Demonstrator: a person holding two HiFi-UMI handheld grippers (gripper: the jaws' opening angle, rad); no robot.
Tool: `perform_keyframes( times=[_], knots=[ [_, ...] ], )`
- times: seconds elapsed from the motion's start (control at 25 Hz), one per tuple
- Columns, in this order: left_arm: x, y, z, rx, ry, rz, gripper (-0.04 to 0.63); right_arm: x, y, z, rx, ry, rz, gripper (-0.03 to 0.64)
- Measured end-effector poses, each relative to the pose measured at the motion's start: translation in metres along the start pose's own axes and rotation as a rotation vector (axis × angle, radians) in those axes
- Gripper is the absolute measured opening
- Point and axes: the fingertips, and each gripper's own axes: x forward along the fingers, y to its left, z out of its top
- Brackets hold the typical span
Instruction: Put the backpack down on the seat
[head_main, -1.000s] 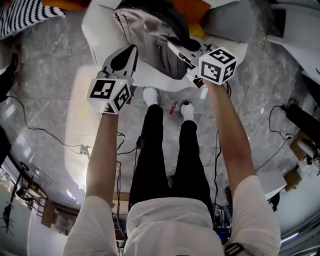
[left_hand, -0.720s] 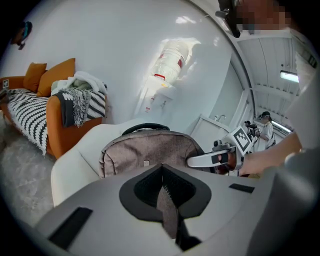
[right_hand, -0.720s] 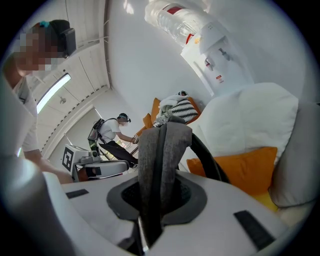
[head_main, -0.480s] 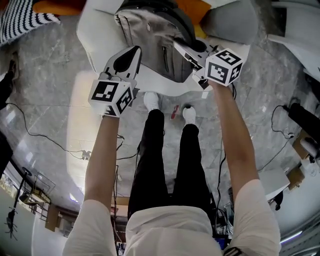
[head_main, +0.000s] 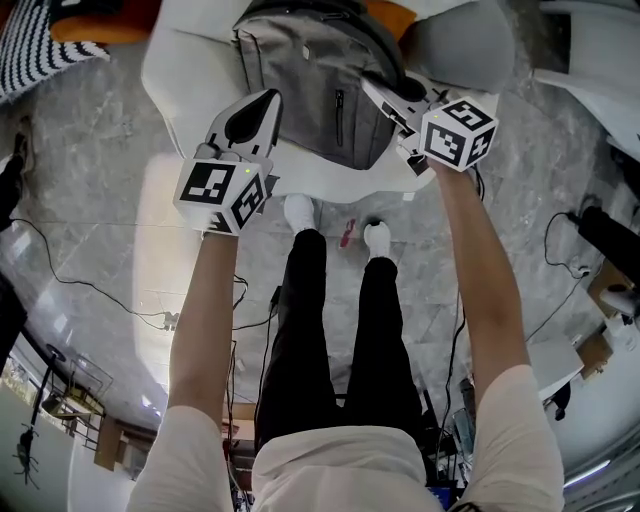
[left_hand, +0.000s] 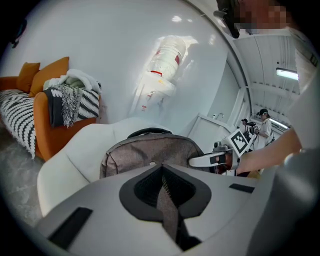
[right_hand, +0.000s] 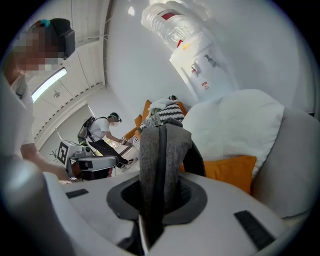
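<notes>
Lower backpack (head_main: 320, 85) squarely onto seat (head_main: 185, 70) at 12 o'clock. Keep right gripper (head_main: 378, 90) jaws clamped on its strap (right_hand: 160, 160), left gripper (head_main: 266, 100) jaws pinching thin webbing (left_hand: 167, 210), until settled.

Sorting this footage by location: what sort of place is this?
Probably a lounge-style room set up for recording: an orange sofa, a water dispenser, and cables trailing over the marble floor.

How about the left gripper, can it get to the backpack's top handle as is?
Likely yes, once freed: the left gripper is shut on a strap, but nothing blocks the way to the top handle.
</notes>
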Motion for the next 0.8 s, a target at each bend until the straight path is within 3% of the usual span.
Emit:
perform_keyframes(
  times=[0.8],
  knots=[
    [0.058,-0.037,-0.008,0.060,0.048,-0.080,0.017,-0.055,-0.108,-0.032,0.156,-0.097,-0.226,0.078]
  ],
)
